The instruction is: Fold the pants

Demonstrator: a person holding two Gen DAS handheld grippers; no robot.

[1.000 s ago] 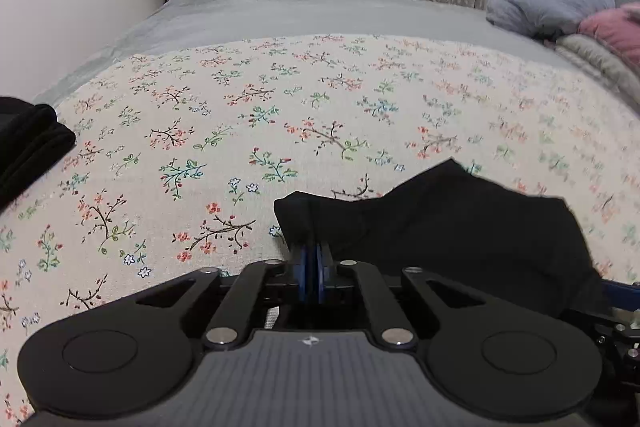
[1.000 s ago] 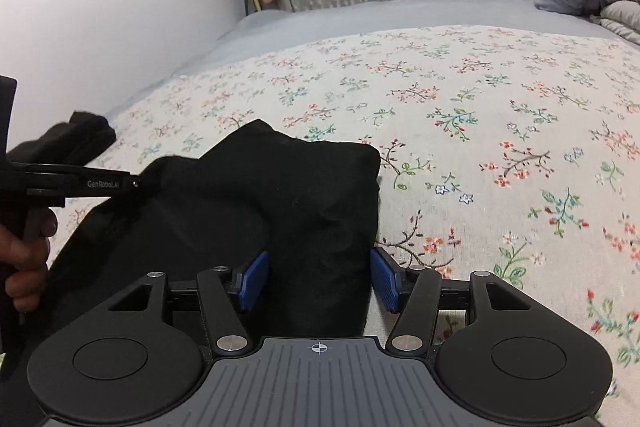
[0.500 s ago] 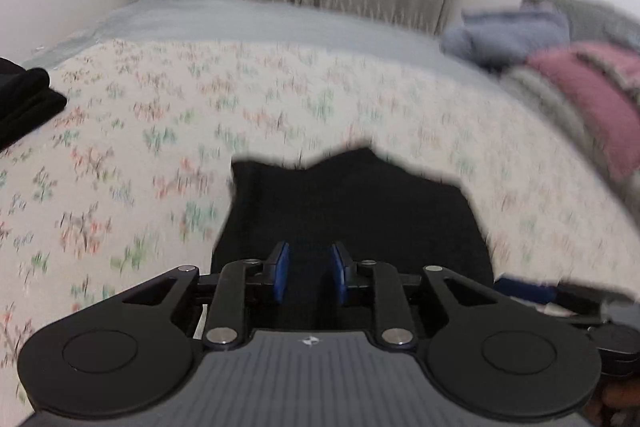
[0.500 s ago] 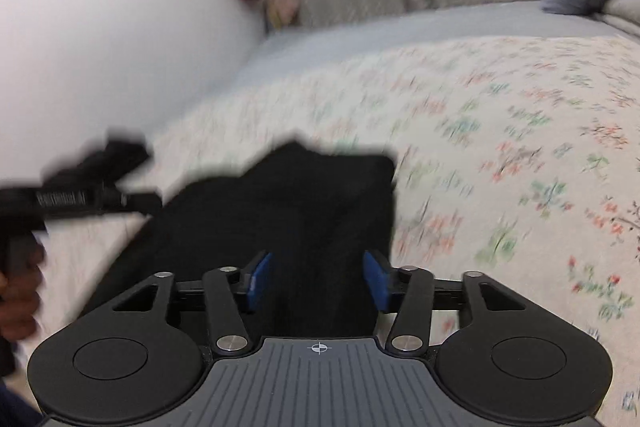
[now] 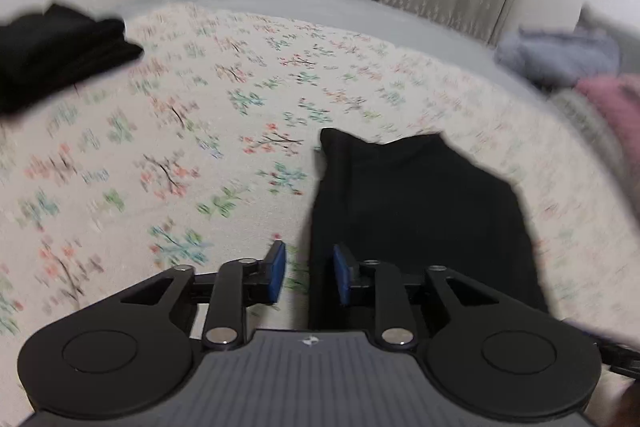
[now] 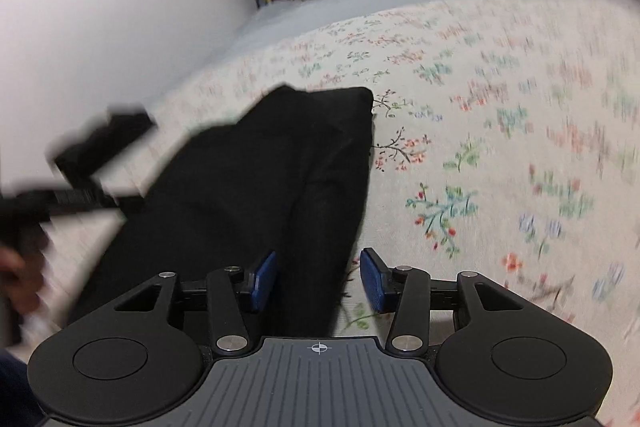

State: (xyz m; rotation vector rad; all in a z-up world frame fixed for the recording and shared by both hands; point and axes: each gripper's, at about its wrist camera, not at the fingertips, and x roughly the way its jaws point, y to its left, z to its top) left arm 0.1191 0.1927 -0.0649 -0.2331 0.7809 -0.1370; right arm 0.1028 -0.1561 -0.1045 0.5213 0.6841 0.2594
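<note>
Black pants (image 5: 420, 203) lie on a cream bedspread (image 5: 168, 131) with a floral print.

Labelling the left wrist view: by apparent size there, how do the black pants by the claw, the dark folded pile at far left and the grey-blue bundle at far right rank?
1. black pants, largest, though nearest the camera.
2. dark folded pile.
3. grey-blue bundle, smallest, farthest, blurred.

One black pants (image 5: 420, 203), one floral bedspread (image 5: 200, 155), two grippers (four blue fingers (image 6: 376, 283))

Left tool (image 5: 308, 277), right tool (image 6: 318, 281): black linkages, blue pads, silver screws, seemingly ribbed grey housing.
</note>
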